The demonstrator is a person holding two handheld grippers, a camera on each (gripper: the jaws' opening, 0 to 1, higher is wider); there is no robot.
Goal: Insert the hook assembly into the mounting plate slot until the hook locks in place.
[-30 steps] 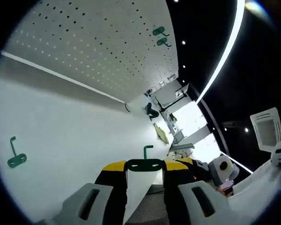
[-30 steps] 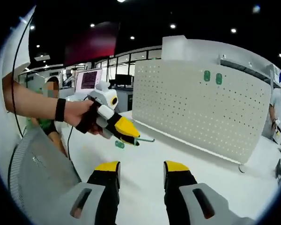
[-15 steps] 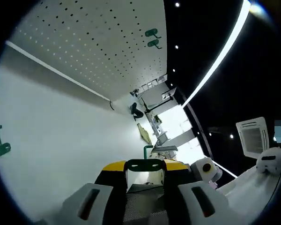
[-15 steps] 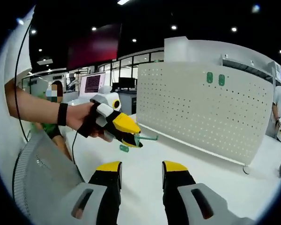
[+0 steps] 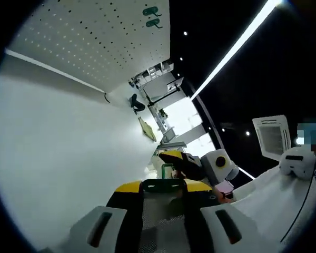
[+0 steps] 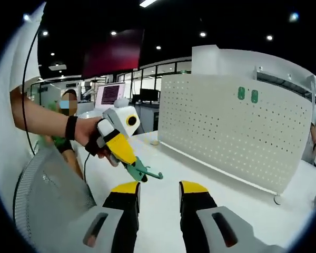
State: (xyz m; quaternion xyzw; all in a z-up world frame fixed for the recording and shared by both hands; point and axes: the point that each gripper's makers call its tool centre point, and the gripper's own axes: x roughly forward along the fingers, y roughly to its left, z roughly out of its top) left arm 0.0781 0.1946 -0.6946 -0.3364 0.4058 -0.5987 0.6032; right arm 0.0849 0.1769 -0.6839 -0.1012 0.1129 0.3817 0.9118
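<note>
At the bottom centre of the left gripper view, the left claw (image 5: 163, 191) is clenched on the dark green plastic hook assembly (image 5: 164, 184), its flat base pinched crosswise between the yellow-tipped jaws and its bent stem rising just above them. The right gripper view shows the same grip from outside, left of centre: the hook assembly (image 6: 143, 171) juts from the left claw (image 6: 137, 171), stem pointing toward the right of the frame, with the person's hand (image 6: 92, 138) wrapped round the handle. The right claw (image 6: 159, 191) at the bottom of that view is released, jaws parted with nothing between them, over the white table (image 6: 163, 221). In my judgement the step in hand is the carry toward the white perforated mounting plate (image 6: 237, 134), which stands upright on the table across the right half of the frame. To do it well, the base should be turned square to the plate face before it gets close, then aimed at a free hole and pressed straight in until it seats; a tilted entry would likely jam or slip in the grip. Two green hooks (image 6: 247, 95) already hang near the plate's top edge, so a spot apart from them is safer. Open table lies between claw and plate, giving free room to approach. The near edge of the table sits close below the left claw, and the plate's foot rail runs along its lower edge; both are worth clearing.
</note>
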